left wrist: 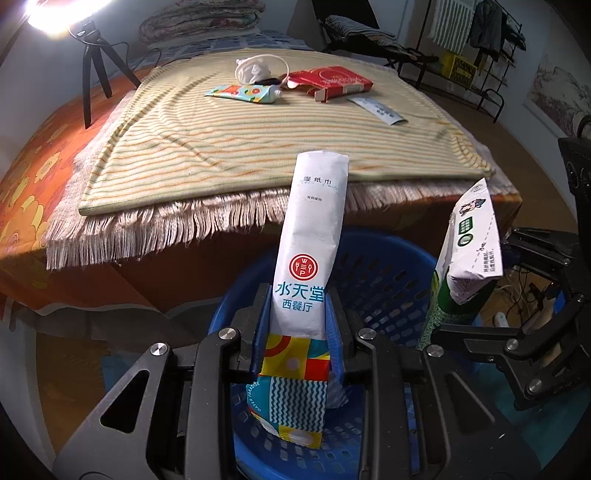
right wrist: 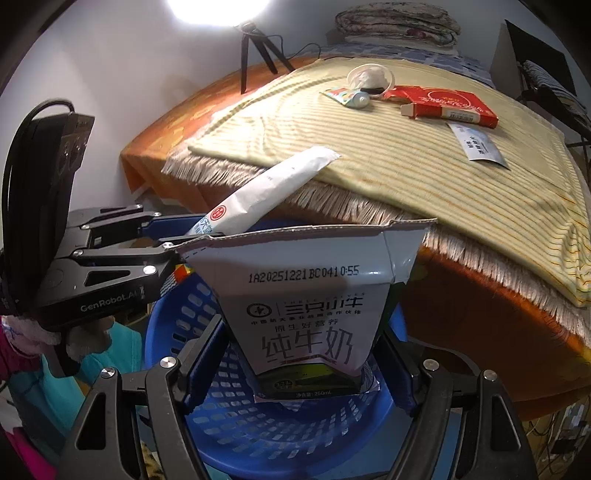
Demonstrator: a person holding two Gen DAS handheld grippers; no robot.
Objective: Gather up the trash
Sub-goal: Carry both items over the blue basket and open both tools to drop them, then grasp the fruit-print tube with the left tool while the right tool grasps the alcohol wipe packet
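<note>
My left gripper (left wrist: 297,336) is shut on a long white wet-wipe packet (left wrist: 314,236) with a colourful end, held above the blue perforated basket (left wrist: 384,273). The packet also shows in the right wrist view (right wrist: 269,188). My right gripper (right wrist: 303,365) is shut on an opened white and green milk carton (right wrist: 306,295), held over the same basket (right wrist: 258,435). The carton also shows in the left wrist view (left wrist: 469,243). On the striped cloth lie a red box (left wrist: 332,83), a colourful tube (left wrist: 243,93), a white crumpled wrapper (left wrist: 255,68) and a small white sachet (left wrist: 380,109).
The table (left wrist: 33,192) has an orange flowered cover, a fringed mat and the striped cloth (left wrist: 258,140). A black tripod lamp (left wrist: 92,51) stands at its far left. A chair and a rack with clothes (left wrist: 476,33) stand behind. Cables lie on the floor at right (left wrist: 524,295).
</note>
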